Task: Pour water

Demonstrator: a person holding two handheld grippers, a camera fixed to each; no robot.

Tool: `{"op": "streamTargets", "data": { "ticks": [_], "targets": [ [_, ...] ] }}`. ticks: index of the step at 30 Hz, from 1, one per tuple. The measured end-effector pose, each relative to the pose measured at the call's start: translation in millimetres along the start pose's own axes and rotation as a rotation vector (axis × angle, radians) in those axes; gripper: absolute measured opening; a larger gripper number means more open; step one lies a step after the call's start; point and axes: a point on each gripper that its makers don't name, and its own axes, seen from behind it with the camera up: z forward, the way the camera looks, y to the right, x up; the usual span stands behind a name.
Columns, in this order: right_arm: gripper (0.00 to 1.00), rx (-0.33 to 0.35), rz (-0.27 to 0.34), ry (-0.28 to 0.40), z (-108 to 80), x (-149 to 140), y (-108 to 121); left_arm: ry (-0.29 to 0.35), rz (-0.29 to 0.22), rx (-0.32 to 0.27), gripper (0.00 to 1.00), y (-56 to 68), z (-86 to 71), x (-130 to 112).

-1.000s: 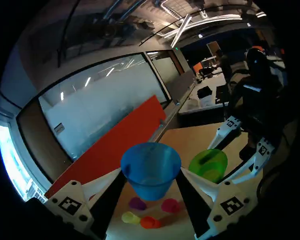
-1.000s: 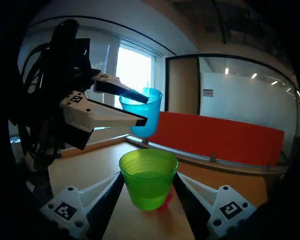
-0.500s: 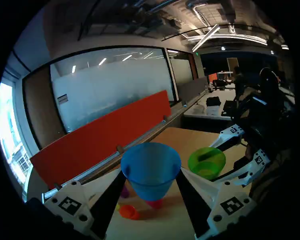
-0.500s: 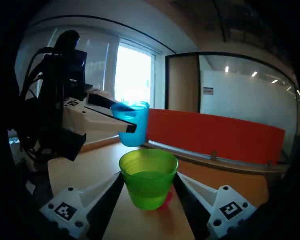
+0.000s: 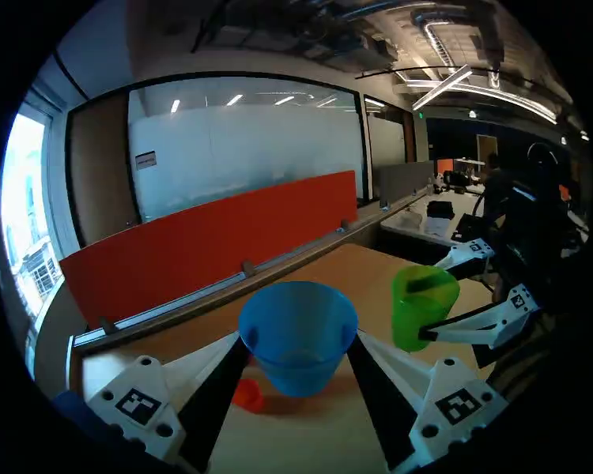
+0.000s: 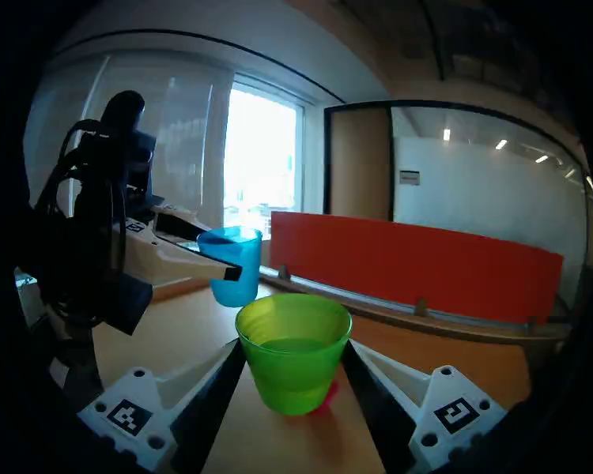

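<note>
My left gripper [image 5: 298, 357] is shut on a blue plastic cup [image 5: 298, 336], held upright above the wooden table [image 5: 320, 430]. The right gripper view shows that blue cup [image 6: 233, 265] at the left, pinched by the left gripper [image 6: 232, 261]. My right gripper [image 6: 294, 371] is shut on a green plastic cup [image 6: 294, 363] that holds water, upright over the table [image 6: 296, 442]. In the left gripper view the green cup [image 5: 421, 304] hangs at the right, clamped by the right gripper [image 5: 431, 306].
A small orange cup [image 5: 249, 393] lies on the table under the blue cup. A pink item [image 6: 330, 393] peeks out behind the green cup. An orange-red divider panel [image 5: 209, 237] runs along the table's far edge, with desks and a seated person [image 5: 498, 182] beyond.
The left gripper with the blue cup has tilted back to level and sunk lower, from above the green cup to beside it. The right gripper and green cup stayed still.
</note>
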Motion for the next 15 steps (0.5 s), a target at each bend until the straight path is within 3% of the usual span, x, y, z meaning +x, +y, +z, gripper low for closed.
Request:
{"op": "streamTargets", "data": {
  "ticks": [15],
  "targets": [
    [0.87, -0.007, -0.006, -0.027, 11.7, 0, 12, -0.037, -0.055, 0.011, 0.84, -8.8, 9.2, -64]
  ]
}}
